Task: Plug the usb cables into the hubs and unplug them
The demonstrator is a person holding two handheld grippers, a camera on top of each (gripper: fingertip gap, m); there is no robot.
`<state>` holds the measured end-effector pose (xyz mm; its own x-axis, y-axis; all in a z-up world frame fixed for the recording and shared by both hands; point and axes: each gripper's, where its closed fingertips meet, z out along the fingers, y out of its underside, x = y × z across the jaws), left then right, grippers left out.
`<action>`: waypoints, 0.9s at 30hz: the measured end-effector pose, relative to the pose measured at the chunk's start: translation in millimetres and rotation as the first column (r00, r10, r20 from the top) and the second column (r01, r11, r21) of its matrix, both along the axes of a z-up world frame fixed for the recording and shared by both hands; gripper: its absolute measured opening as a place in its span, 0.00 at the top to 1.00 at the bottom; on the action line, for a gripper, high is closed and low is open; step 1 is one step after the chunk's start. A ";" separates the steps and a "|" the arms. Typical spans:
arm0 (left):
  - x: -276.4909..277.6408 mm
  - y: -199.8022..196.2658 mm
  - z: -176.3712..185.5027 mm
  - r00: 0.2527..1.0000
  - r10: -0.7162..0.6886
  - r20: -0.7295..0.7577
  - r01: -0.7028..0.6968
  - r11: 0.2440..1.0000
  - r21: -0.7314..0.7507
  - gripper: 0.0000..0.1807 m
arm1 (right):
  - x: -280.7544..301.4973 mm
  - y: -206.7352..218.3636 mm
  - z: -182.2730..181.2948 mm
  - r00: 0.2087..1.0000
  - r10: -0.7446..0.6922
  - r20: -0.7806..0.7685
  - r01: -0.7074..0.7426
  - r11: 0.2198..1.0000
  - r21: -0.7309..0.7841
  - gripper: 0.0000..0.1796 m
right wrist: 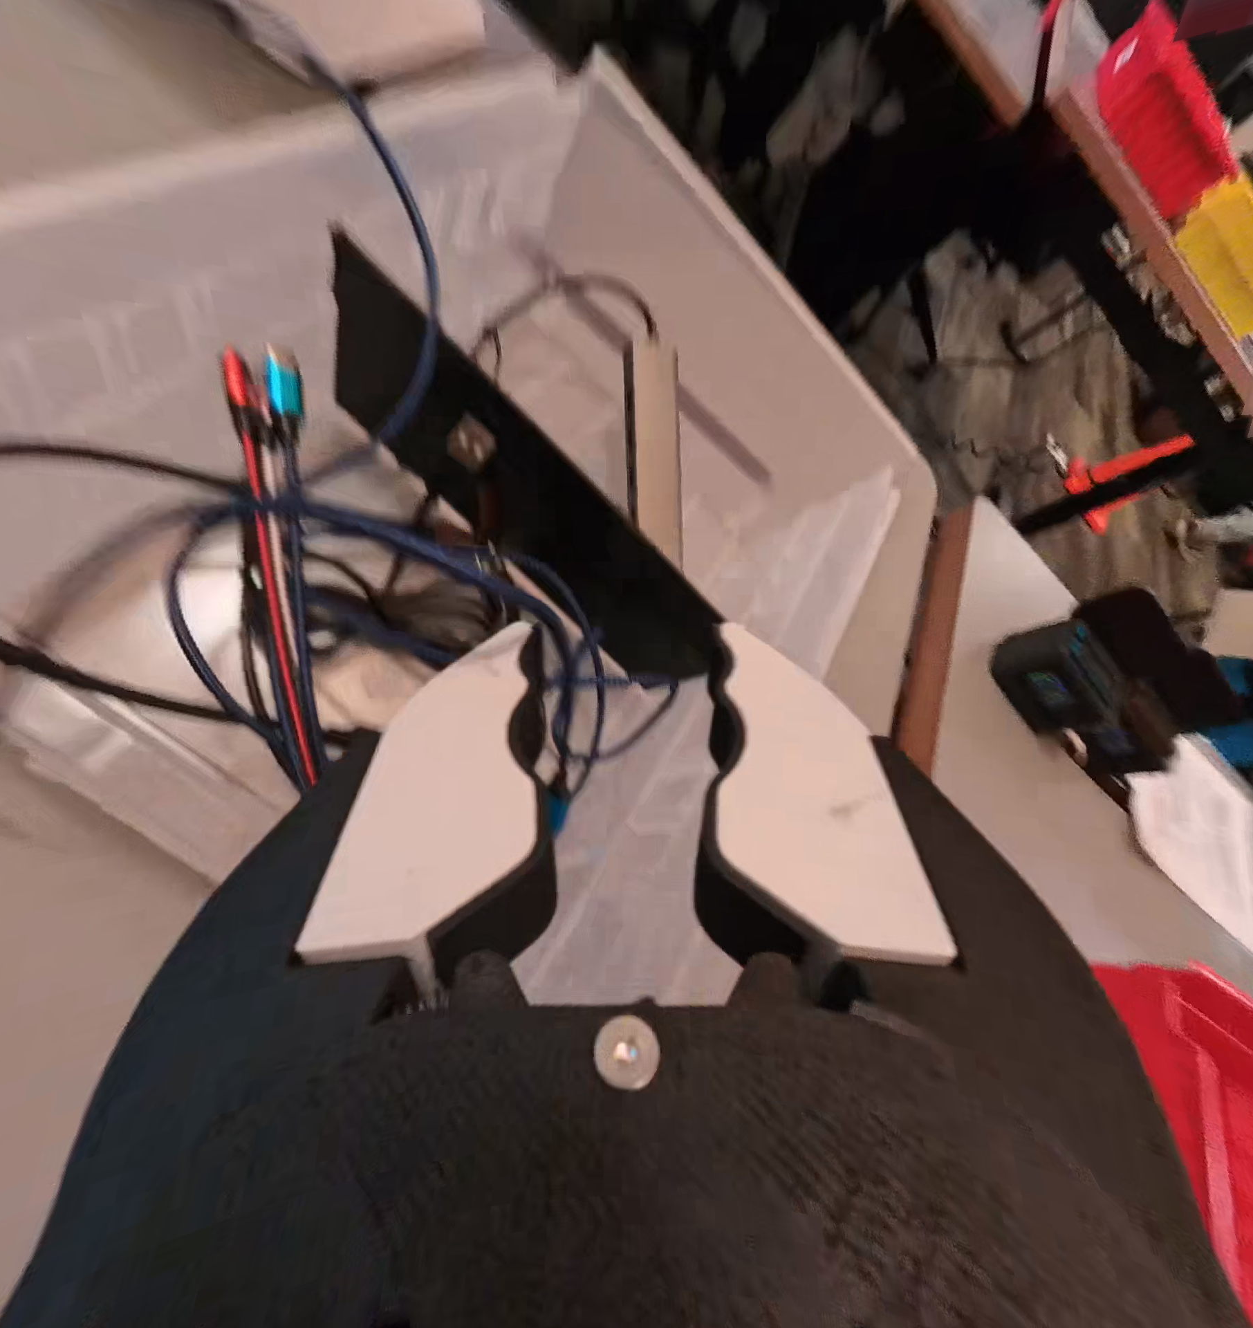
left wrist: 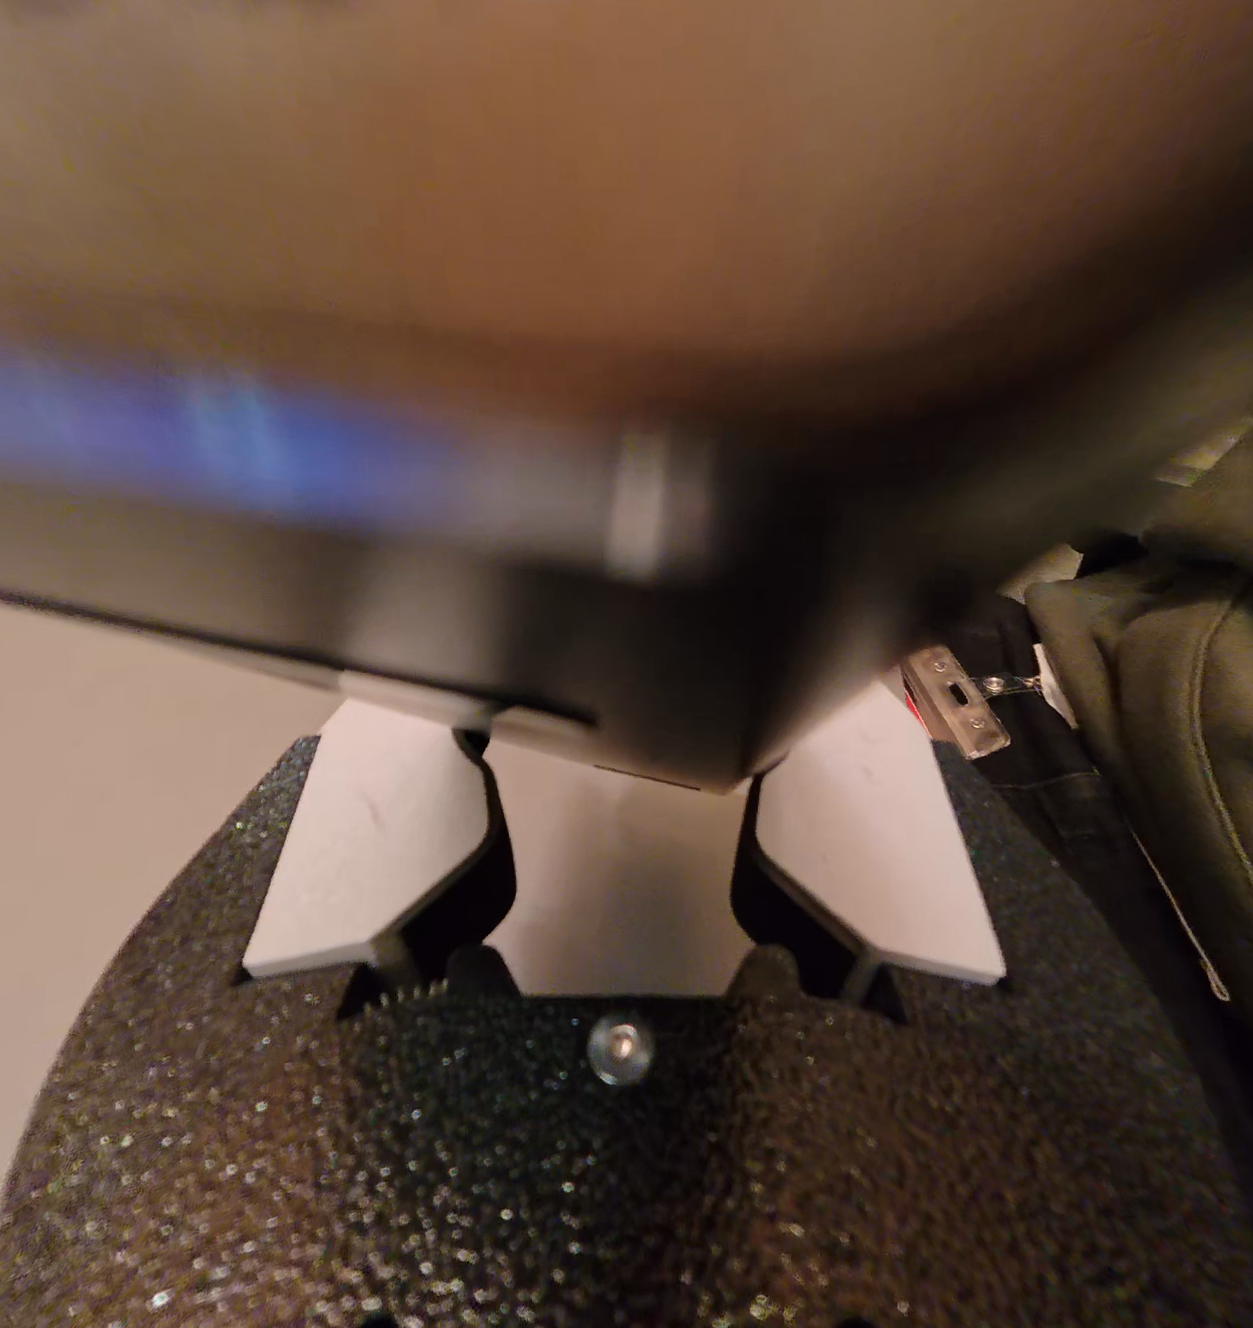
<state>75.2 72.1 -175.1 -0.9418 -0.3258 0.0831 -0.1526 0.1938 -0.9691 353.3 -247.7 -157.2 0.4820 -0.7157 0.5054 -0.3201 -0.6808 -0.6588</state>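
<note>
In the left wrist view, my left gripper (left wrist: 613,747) has its jaws wide apart over the white table (left wrist: 70,754). A blurred black box-like object (left wrist: 537,632) with a blue glow lies across the fingertips and hides them; nothing sits between the fingers. In the right wrist view, my right gripper (right wrist: 627,639) is open and empty above a tangle of blue braided cables (right wrist: 422,251). Red (right wrist: 236,388) and teal (right wrist: 282,381) plugs point up at the left. A long black bar (right wrist: 509,467) and a grey hub (right wrist: 652,445) lie just beyond the fingertips.
A red bin (right wrist: 1220,1078) sits at the lower right and a black device (right wrist: 1083,668) at the right. Shelves with red (right wrist: 1170,108) and yellow (right wrist: 1234,266) bins stand behind. A person's dark clothing (left wrist: 1148,718) and a clear badge clip (left wrist: 954,704) are at the left view's right.
</note>
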 end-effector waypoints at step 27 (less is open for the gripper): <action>1.5 -6.7 27.2 0.989 0.087 0.123 -0.100 0.990 0.104 0.60 | -285.4 317.7 82.8 0.521 0.831 0.196 -0.775 0.363 0.517 0.48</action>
